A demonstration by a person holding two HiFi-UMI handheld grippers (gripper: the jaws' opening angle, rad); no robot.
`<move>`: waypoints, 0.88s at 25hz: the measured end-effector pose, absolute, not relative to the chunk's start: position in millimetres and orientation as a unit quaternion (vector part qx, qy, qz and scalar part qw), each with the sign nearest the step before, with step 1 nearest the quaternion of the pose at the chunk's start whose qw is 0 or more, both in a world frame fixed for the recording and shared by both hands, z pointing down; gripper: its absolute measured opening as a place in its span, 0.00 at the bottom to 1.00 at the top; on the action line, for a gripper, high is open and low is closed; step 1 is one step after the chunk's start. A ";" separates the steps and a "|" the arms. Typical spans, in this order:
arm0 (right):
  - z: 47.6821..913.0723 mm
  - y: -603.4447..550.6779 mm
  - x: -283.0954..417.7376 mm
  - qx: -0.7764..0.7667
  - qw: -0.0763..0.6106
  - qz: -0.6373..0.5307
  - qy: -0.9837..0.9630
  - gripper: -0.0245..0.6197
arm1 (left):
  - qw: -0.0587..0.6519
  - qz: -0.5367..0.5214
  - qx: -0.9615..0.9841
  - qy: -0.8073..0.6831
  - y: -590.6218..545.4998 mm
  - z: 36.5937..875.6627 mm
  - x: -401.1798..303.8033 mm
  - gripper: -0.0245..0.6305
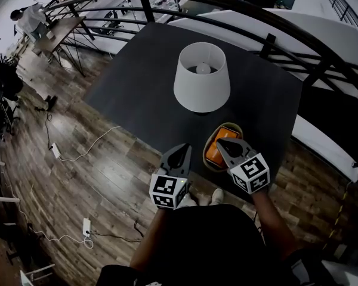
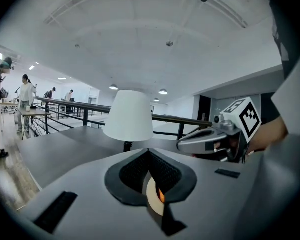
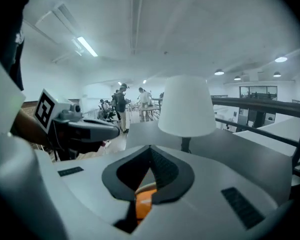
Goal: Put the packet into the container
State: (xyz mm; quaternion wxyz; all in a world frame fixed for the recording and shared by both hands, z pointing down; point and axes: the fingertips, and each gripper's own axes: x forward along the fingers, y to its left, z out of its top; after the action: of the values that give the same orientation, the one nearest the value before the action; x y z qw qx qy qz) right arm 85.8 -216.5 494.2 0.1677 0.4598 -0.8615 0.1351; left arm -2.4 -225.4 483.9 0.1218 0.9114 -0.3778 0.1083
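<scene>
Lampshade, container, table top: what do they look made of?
Lampshade: likely fabric or paper, matte white, evenly lit, no glare.
Container: possibly wood or bamboo, tan matte rim; too small to be sure.
Table top: dark matte panel, probably laminate or painted wood, flat with only a faint sheen.

The left gripper and right gripper have grey shells, black jaws and black-and-white marker cubes.
</scene>
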 end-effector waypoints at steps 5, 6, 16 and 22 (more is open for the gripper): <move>448.9 -216.1 79.1 0.460 0.110 0.090 -0.877 0.05 | 0.109 0.102 0.914 -0.376 -226.8 474.8 0.6 0.05; 442.1 -215.0 78.5 0.459 0.098 0.082 -0.879 0.05 | 0.107 0.100 0.915 -0.376 -227.0 472.4 1.0 0.05; 419.0 -210.4 77.3 0.462 0.056 0.064 -0.883 0.05 | 0.057 0.084 0.923 -0.371 -226.8 437.7 12.9 0.05; 419.6 -209.2 75.1 0.461 0.044 0.070 -0.883 0.05 | 0.056 0.080 0.924 -0.370 -227.1 436.4 14.2 0.05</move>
State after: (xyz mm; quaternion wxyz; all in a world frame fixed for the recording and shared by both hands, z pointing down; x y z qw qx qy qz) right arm 75.1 -209.2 419.6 0.0441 0.4613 -0.8834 0.0697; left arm 14.2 -227.1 436.4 0.0556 0.9240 -0.3698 0.0797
